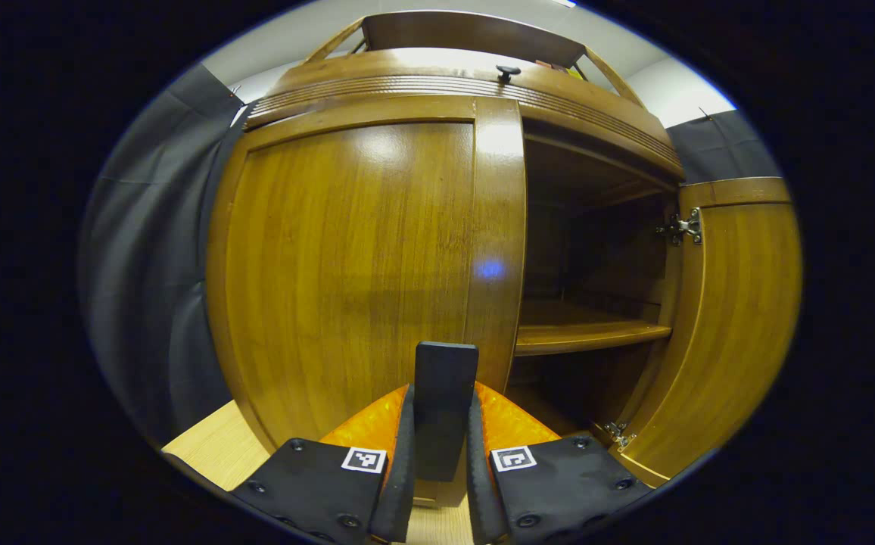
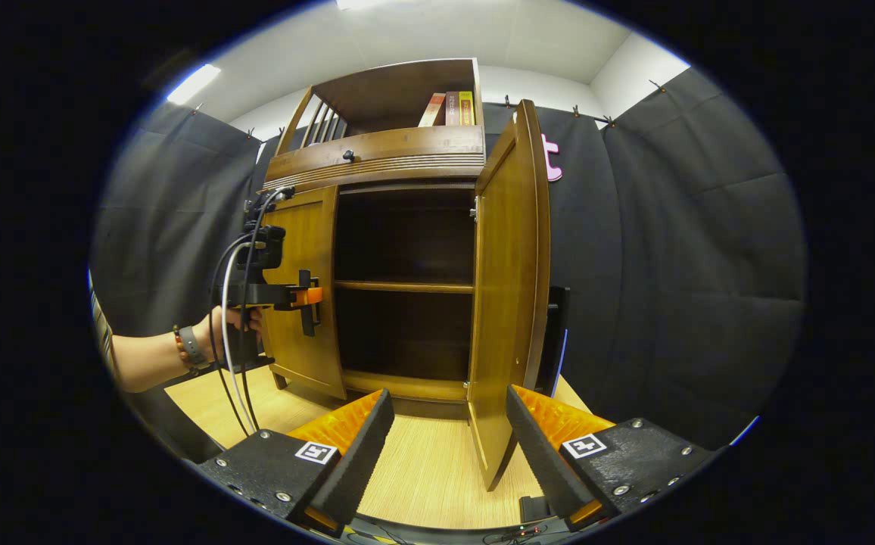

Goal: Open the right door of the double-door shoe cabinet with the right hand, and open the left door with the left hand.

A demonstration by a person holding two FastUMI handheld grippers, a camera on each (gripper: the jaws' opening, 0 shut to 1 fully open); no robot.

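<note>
While the right door (image 2: 509,303) already stands swung wide on its hinges, the left door (image 1: 354,280) is shut flush against the cabinet (image 2: 400,163), which stands on the pale wooden floor (image 2: 430,462). The left gripper (image 1: 441,454) has its fingers closed narrow on the door's dark upright handle (image 1: 445,393), both pads pressing its sides near the door's inner edge; in the right gripper view the same gripper (image 2: 305,299) sits at that handle, held by a hand (image 2: 244,322). The right gripper (image 2: 449,431) hangs back with its jaws spread wide, holding nothing, the edge of the open door between its fingers but apparently beyond them.

The left door looks like a rigid, varnished wood panel: stiff, moderately heavy, with a glossy face too slick to grip. The handle is the sensible hold. Being far from the hinges, it should give good leverage, so a steady pull along the door's arc ought to swing it without straining the hinges or tipping the books (image 2: 449,110) on top.
</note>
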